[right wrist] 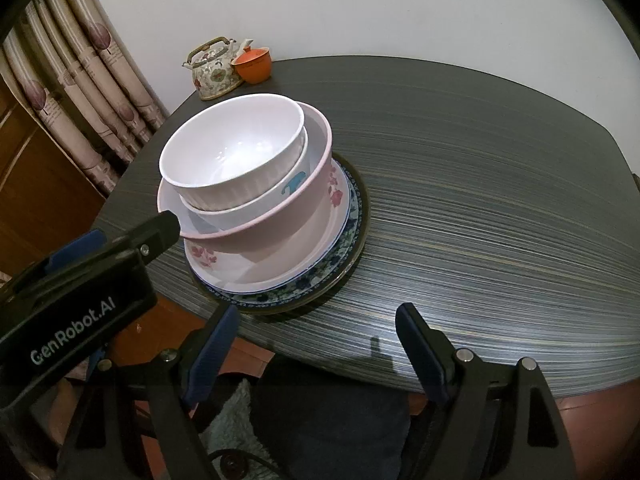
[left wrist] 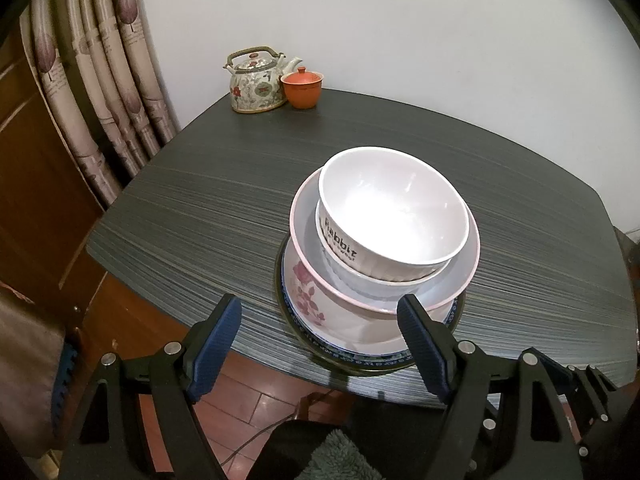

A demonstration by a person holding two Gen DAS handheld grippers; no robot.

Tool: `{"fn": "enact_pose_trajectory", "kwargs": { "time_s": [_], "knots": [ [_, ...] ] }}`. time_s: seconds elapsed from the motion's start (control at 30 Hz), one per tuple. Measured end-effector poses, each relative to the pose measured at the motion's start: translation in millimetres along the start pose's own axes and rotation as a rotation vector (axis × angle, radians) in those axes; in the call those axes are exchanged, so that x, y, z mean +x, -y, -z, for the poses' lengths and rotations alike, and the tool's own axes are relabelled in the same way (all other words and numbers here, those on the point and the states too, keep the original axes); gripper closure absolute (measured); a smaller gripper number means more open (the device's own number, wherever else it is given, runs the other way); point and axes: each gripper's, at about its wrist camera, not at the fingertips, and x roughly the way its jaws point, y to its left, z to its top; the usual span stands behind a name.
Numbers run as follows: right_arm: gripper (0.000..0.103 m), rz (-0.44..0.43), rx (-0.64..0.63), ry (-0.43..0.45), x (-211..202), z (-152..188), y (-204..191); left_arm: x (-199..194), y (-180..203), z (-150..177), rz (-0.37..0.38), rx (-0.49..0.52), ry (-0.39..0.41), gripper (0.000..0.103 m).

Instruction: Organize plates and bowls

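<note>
The stack (left wrist: 380, 248) of bowls nested on plates stood near the front edge of the desk (left wrist: 200, 200), well apart from the teapot (left wrist: 256, 82); both the left gripper (left wrist: 320, 324) and right gripper (right wrist: 316, 332) had jaws apart, empty; sorting appeared essentially complete.

This looked like a home dining corner. A dark wood-grain surface (left wrist: 224, 200) stood against a plain white wall (left wrist: 400, 20), with a flowered ceramic teapot (left wrist: 256, 84) and an orange lidded cup (left wrist: 302, 88) touching it at the far edge. Patterned beige curtains (left wrist: 100, 60) hung at the left beside brown wooden panelling (left wrist: 32, 184), and reddish wood flooring (left wrist: 256, 400) showed below the near edge
</note>
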Motion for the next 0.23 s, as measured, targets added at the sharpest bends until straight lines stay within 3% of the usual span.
{"fn": "enact_pose_trajectory", "kwargs": {
  "time_s": [0.23],
  "knots": [
    [0.02, 0.001, 0.001, 0.001, -0.6, 0.1, 0.7, 0.1, 2.1, 1.0, -0.005, 0.008, 0.004, 0.026]
  ]
}}
